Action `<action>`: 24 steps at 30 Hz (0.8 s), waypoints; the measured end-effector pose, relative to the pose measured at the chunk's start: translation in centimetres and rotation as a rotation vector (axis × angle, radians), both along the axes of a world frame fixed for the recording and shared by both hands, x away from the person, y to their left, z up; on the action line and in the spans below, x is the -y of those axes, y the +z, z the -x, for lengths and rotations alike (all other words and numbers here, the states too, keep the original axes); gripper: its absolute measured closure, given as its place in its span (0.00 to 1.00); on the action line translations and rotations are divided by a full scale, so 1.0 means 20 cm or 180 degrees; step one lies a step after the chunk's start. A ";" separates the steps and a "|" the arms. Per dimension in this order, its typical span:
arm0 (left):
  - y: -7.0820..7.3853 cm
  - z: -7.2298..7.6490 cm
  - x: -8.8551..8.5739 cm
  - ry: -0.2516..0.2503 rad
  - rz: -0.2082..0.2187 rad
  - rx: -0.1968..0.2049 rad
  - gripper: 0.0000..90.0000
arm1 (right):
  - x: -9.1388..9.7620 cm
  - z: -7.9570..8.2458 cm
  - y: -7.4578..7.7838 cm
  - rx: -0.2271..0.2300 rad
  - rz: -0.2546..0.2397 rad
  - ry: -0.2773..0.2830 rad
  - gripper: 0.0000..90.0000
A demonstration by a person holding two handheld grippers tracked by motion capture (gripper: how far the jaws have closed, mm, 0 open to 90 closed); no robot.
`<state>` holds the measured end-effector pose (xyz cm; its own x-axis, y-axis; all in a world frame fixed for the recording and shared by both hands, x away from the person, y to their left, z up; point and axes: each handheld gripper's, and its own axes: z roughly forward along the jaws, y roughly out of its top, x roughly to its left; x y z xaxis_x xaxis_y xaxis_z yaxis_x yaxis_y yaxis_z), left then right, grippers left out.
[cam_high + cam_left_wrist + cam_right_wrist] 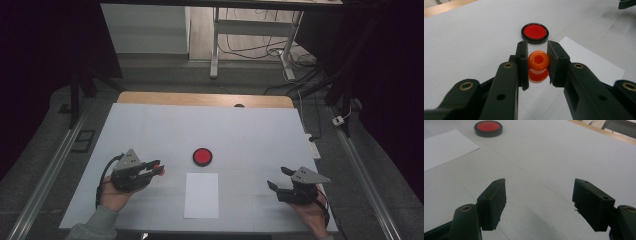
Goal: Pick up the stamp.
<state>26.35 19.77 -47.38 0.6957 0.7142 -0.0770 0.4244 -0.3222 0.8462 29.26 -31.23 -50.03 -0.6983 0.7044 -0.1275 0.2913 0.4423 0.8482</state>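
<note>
Spreading wide under me, the white tabletop (150, 130) carries a paper sheet (201, 195) and a red disc (202, 156); my right gripper (280, 179) waits, jaws apart, while my left gripper (156, 167) clamps an orange bead (538, 65) off the surface, aimed discward.

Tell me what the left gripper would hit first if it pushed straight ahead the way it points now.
Probably the round red-and-black pad. The left gripper, shut on an orange knob, points straight at it across bare table. The white sheet lies off to one side.
</note>
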 end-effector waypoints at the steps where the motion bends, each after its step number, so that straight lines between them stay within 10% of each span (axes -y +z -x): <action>1: 0.01 -0.01 0.01 -0.0019 0.0018 0.0008 0.80 | 0.00 0.00 0.00 0.0002 -0.0001 0.0000 0.30; 24: 0.10 -0.05 0.14 -0.0201 0.0155 0.0170 0.80 | 0.00 0.00 0.00 0.0004 0.0006 -0.0002 0.30</action>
